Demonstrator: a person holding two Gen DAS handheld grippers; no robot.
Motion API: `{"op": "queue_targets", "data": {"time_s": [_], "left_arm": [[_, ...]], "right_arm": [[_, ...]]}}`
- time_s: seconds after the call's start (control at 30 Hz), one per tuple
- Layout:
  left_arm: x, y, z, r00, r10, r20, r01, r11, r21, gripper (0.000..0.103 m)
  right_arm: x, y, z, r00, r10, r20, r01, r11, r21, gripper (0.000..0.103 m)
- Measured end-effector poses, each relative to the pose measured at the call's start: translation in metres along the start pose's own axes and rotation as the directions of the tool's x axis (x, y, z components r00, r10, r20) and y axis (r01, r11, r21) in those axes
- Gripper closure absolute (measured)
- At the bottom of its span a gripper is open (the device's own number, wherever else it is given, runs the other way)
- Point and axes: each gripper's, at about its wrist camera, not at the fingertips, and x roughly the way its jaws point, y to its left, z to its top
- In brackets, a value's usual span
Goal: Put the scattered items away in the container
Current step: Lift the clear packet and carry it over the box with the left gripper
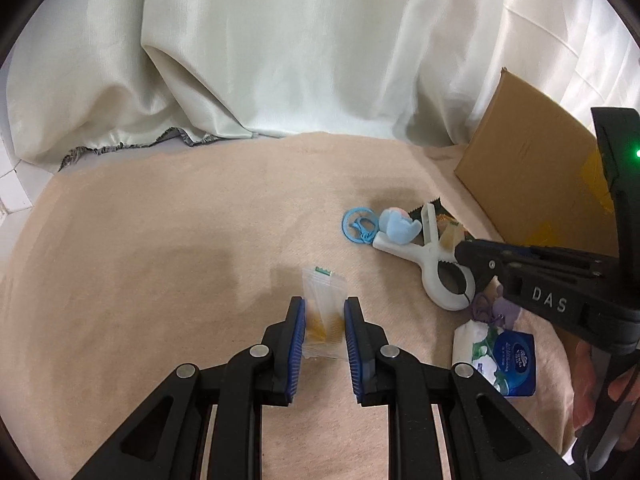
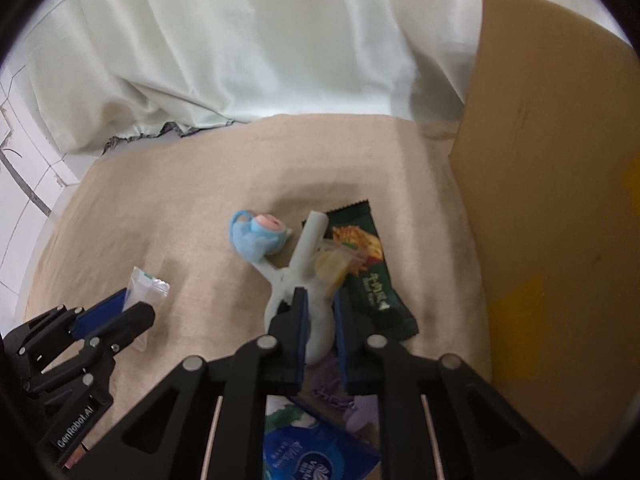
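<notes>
A clear sachet with yellow contents (image 1: 322, 300) sits between the blue pads of my left gripper (image 1: 323, 305), which is shut on it just above the beige cloth (image 1: 160, 240). In the right wrist view that gripper (image 2: 136, 300) shows at lower left with the sachet (image 2: 146, 283). My right gripper (image 2: 320, 300) is shut on the round end of a large white clip (image 2: 298, 264), whose handles point away from me. From the left wrist view, the right gripper (image 1: 468, 258) reaches in from the right onto the clip (image 1: 430, 248). A cardboard box (image 2: 552, 200) stands at the right.
Around the clip lie a blue plush toy (image 2: 258, 240), a green snack packet (image 2: 372, 280), a small yellow wrapped sweet (image 2: 332, 266), a blue ring (image 1: 358, 226), a purple item (image 1: 496, 312) and a tissue pack (image 1: 500, 354). A pale curtain (image 1: 280, 60) hangs behind. A hand (image 1: 592, 400) holds the right gripper.
</notes>
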Motion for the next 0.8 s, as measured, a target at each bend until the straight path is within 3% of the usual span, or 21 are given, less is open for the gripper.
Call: {"op": "queue_targets", "data": {"time_s": [0.03,0.1,0.23,0.33,0.37,0.43,0.5,0.57,0.8], "left_arm": [[0.000,0.000,0.000,1.000,0.003,0.001,-0.003,1.000,0.000,0.082],[-0.002,0.001,0.000,1.000,0.003,0.008,-0.003,1.000,-0.002,0.082],[-0.004,0.005,0.000,1.000,0.005,0.006,-0.005,1.000,0.006,0.082],[-0.004,0.009,0.000,1.000,0.003,0.003,-0.003,1.000,0.003,0.082],[-0.004,0.011,0.001,1.000,0.003,0.002,-0.003,1.000,0.002,0.082],[-0.003,0.014,0.001,1.000,0.001,-0.001,-0.001,1.000,-0.003,0.082],[-0.003,0.014,0.001,1.000,-0.003,-0.003,0.003,1.000,-0.001,0.082],[-0.003,0.013,0.001,1.000,-0.006,-0.002,0.006,1.000,0.000,0.082],[-0.007,0.005,0.004,1.000,-0.015,0.014,0.015,1.000,0.004,0.082]], "right_arm": [[-0.001,0.001,0.001,1.000,-0.003,0.013,0.003,1.000,0.004,0.076],[0.000,0.001,0.003,1.000,-0.005,0.021,0.005,1.000,0.019,0.046],[0.007,-0.002,0.009,0.999,0.009,0.036,-0.012,0.996,0.087,0.042],[0.014,0.000,0.011,0.999,-0.031,0.033,0.028,0.995,0.093,0.042],[0.017,0.000,0.012,0.999,-0.032,0.025,0.030,0.995,0.096,0.042],[0.023,0.000,0.010,0.999,-0.025,0.024,0.022,0.995,0.102,0.052],[0.019,0.001,0.011,0.998,-0.038,0.046,0.034,0.996,0.082,0.082],[0.016,0.000,0.012,0.999,0.005,0.048,-0.009,0.996,0.090,0.082],[-0.001,0.000,0.010,0.997,0.002,0.075,-0.006,0.998,0.057,0.082]]}}
